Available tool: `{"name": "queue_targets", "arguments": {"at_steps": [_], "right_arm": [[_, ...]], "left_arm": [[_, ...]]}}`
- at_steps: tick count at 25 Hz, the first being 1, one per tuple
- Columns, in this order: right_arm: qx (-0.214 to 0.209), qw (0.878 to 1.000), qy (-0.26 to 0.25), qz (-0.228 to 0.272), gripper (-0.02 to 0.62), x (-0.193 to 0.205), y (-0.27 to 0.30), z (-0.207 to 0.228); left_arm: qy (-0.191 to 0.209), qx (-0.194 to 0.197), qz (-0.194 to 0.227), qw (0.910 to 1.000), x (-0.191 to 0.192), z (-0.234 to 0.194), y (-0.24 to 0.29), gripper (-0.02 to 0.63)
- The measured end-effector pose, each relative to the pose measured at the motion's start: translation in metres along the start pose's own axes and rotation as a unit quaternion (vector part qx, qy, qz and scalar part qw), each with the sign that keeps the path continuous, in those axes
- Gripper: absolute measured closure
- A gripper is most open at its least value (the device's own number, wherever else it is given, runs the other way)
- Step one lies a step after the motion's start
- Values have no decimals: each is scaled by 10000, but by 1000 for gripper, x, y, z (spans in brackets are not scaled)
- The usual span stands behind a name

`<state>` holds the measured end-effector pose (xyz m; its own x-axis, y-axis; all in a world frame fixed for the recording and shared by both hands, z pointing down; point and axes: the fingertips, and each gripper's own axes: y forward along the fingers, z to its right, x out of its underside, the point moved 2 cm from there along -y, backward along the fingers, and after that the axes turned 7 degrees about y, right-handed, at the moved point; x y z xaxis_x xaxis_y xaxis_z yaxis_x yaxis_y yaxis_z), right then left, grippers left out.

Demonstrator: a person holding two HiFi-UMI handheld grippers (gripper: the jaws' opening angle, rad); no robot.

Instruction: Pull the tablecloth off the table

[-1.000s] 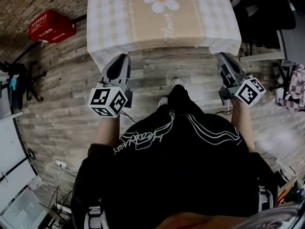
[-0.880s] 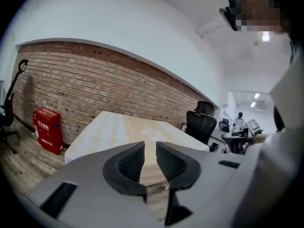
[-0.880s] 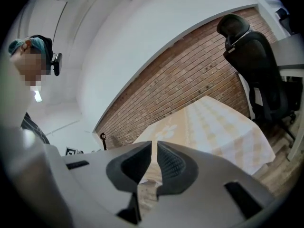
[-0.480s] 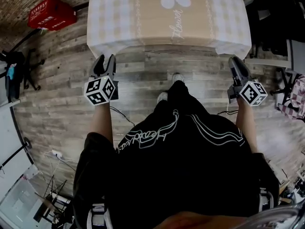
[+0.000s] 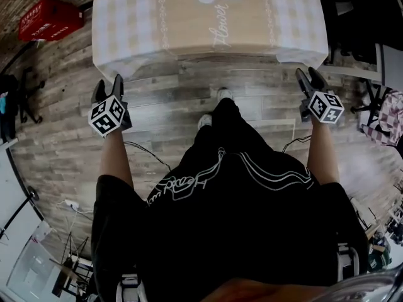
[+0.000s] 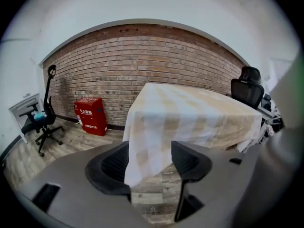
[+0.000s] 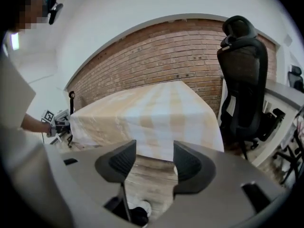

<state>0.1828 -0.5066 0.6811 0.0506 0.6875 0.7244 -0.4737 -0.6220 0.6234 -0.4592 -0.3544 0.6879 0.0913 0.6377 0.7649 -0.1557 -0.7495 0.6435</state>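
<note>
A beige-and-white checked tablecloth (image 5: 214, 17) with a daisy print covers the table and hangs over its near edge. My left gripper (image 5: 107, 88) hangs low by the cloth's near left corner. Its jaws have just been opening and stand wide. In the left gripper view the hanging corner (image 6: 147, 146) shows in the gap of that gripper (image 6: 149, 163), with neither pad pressing on it. My right gripper (image 5: 310, 77) is by the near right corner. Its jaws have also just been opening, and only floor and the cloth (image 7: 156, 113) beyond show between them (image 7: 154, 163).
A red box (image 5: 47, 19) stands on the wooden floor at the far left by the brick wall (image 6: 142, 61). A black office chair (image 7: 242, 80) is right of the table, another chair (image 6: 42, 122) at the left. My shoes (image 5: 214, 102) are near the table's front, and cables (image 5: 145, 153) lie on the floor.
Both grippers have dropped from just under the table's front edge and spread outward toward the cloth's corners. Their jaws, narrow before, now stand wide apart.
</note>
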Motion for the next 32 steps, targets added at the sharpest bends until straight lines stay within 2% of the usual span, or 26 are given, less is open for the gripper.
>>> {"name": "queue_targets", "arguments": {"at_steps": [6,11,17,20,26,28,29,30,32], "right_arm": [[656,9931,-861,-444,377,12,29,39],[1299,9855,-929,-573,358,18,35,85],[1625,9802,-929,-649,351,3,46,133],[1507,9818,-952,-662,350,-5,54,144],[1027,9830,-1259,-852,351,0,74,132],[1040,9846,-1161,-793,351,0,78,130],[1062,9859,-1062,-737,353,0,78,130],[1086,9870,-964,-681,365,-1,79,129],[1143,9879,-863,-604,444,0,78,126]], "left_arm": [[32,-327,-353,9988,20,-25,16,339],[-55,-462,-464,9978,24,-29,26,339],[87,-396,-483,9980,13,-26,36,339],[165,-430,-503,9977,14,-24,41,339],[170,-417,-509,9977,10,-24,46,342],[234,-400,-531,9975,9,-23,48,362],[256,-398,-540,9974,8,-23,49,394],[262,-403,-541,9974,8,-22,49,413],[220,-408,-532,9975,9,-21,49,464]]}}
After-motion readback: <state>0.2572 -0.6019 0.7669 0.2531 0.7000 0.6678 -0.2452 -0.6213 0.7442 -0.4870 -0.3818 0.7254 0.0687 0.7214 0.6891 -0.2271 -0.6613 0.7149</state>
